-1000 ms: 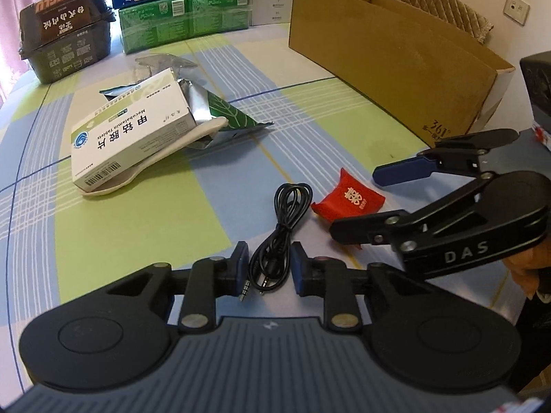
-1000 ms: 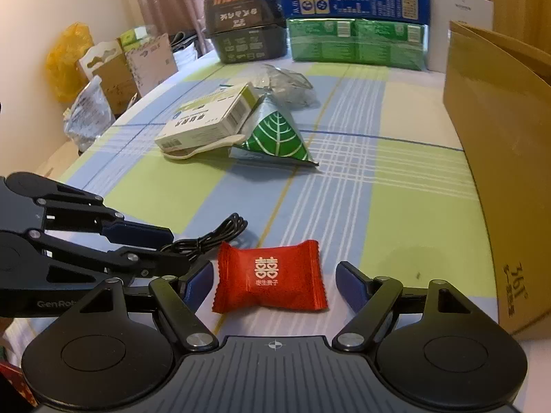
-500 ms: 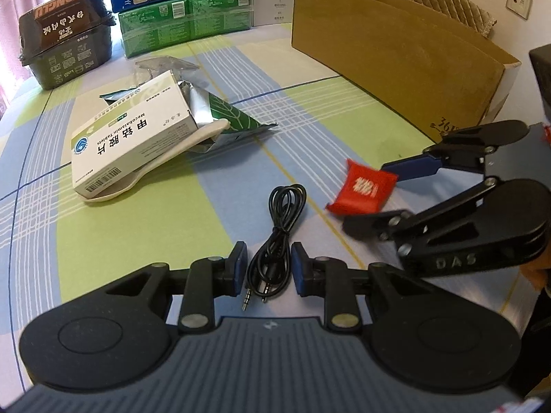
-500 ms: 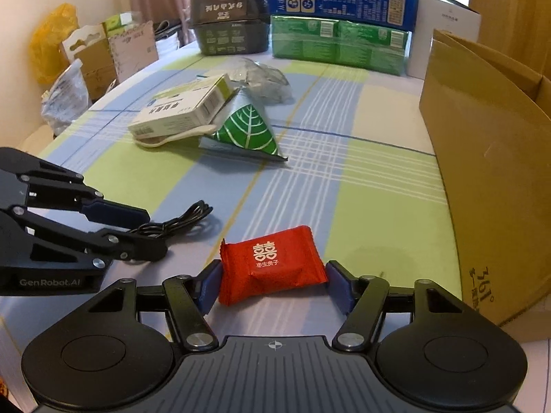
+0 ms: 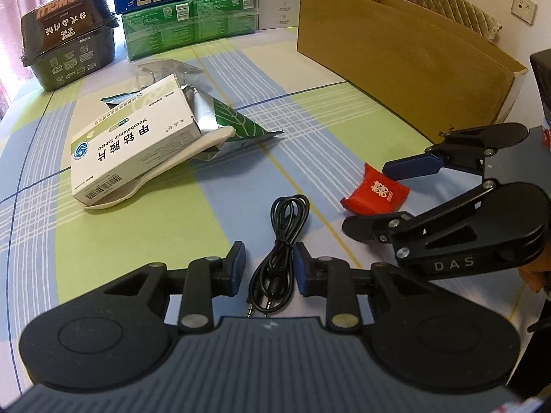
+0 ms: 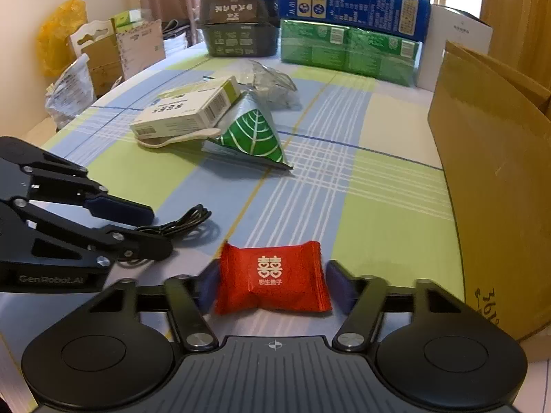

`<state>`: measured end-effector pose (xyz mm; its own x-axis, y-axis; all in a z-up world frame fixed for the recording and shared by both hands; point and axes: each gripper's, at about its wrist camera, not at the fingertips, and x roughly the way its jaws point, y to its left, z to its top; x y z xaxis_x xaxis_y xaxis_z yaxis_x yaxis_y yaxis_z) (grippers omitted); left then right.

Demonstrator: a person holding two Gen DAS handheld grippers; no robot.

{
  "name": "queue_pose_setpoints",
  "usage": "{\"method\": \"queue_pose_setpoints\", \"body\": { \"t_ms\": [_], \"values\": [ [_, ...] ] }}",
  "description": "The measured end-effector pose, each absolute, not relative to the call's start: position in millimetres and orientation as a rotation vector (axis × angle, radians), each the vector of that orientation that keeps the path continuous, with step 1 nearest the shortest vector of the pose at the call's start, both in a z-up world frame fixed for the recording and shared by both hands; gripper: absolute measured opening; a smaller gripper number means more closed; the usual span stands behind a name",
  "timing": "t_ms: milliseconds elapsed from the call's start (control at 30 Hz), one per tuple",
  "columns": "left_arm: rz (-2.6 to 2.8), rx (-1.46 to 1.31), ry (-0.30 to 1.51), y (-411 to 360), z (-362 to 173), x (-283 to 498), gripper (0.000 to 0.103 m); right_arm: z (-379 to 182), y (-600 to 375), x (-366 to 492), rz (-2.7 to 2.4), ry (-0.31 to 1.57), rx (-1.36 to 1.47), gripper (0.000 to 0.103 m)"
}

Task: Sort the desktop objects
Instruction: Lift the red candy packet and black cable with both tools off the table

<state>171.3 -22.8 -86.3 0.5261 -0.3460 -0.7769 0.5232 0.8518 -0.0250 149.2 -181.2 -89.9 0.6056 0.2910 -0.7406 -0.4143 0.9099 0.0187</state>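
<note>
Desktop clutter is mostly unsorted, by the look of it: a white rectangular cardboard medicine box (image 5: 134, 144) leans on a cream plastic spoon (image 5: 179, 168) left of centre, a green leaf-printed foil pouch (image 5: 237, 127) beside them, and the tall brown cardboard box (image 5: 406, 58) at upper right shows nothing put inside from here. The right gripper (image 6: 272, 282) has just been closing, and its blue pads now pinch the red crinkled foil candy packet (image 6: 272, 275) at lower centre of its own view; I judge this the first pick, with everything else left. The left gripper (image 5: 268, 268) sits narrowly spread astride the coiled black audio cable (image 5: 279, 251), its pads not touching the cord, which lies on the striped green-and-blue tablecloth (image 5: 120, 241). Seen from the left wrist, the candy tilts up off the cloth between the other claw's fingers. Only the right wrist view shows the yellow plastic bag (image 6: 58, 34) and loose cartons at upper left, off the table.
</note>
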Motion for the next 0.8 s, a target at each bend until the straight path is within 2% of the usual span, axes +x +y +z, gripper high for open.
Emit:
{"method": "queue_pose_setpoints", "body": {
  "t_ms": [267,800],
  "values": [
    [-0.534,0.227,0.87,-27.2,-86.2,170.9,0.025,-86.8,-185.0,148.1,0.397,0.832,-0.132,0.042],
    [-0.552,0.225,0.86,-42.1,-88.8,177.1,0.025,-81.3,-198.1,150.0,0.333,0.823,-0.074,0.041]
  ]
}}
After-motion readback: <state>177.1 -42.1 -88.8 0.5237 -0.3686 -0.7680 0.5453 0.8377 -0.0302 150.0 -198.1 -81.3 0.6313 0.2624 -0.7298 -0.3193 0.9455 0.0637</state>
